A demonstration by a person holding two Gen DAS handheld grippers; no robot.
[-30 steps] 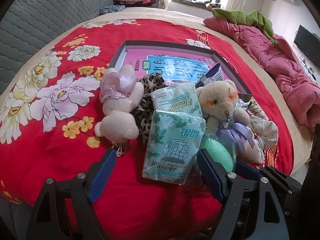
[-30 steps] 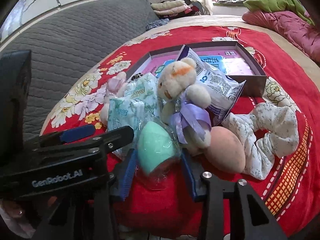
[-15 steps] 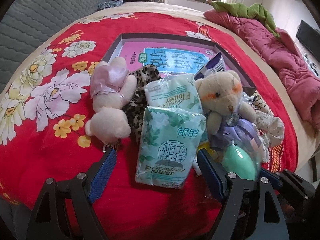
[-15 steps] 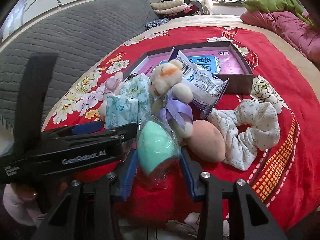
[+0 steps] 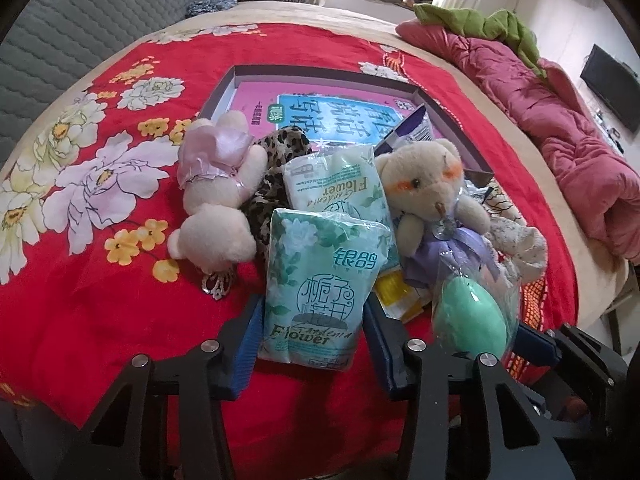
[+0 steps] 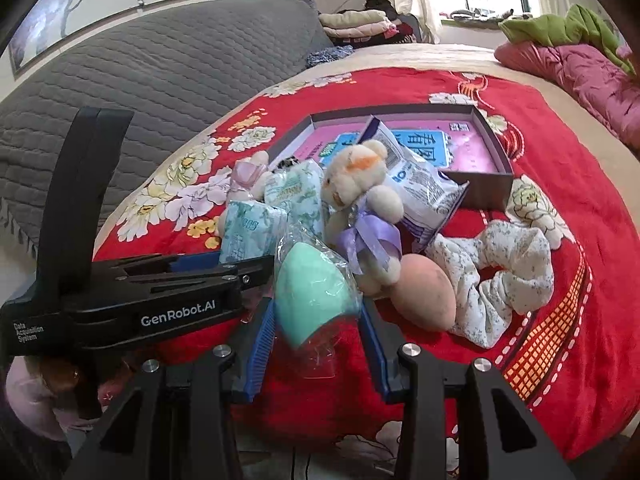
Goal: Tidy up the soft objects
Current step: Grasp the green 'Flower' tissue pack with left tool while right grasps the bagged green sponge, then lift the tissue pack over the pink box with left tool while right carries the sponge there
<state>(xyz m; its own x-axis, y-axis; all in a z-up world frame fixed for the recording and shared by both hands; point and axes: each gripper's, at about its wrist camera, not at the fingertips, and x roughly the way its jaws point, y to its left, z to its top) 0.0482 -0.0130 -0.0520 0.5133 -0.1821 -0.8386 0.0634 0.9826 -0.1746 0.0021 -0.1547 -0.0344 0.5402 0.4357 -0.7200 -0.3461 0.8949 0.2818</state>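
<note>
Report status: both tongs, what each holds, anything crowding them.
Left tongs just closed onto the tissue pack. Right tongs gripping the bagged green sponge. Teddy bear and peach sponge close beside.

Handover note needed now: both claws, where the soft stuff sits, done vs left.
Left claw: jaws have just been closing, now pressing the sides of the front tissue pack, which lies on the red blanket.
Right claw: shut on the bagged green sponge.
Pile in front of the box: second tissue pack, two teddy bears, leopard cloth, snack bag, pink sponge, scrunchie.
Done: nothing soft in the box yet.
Left: move the whole pile in.
</note>
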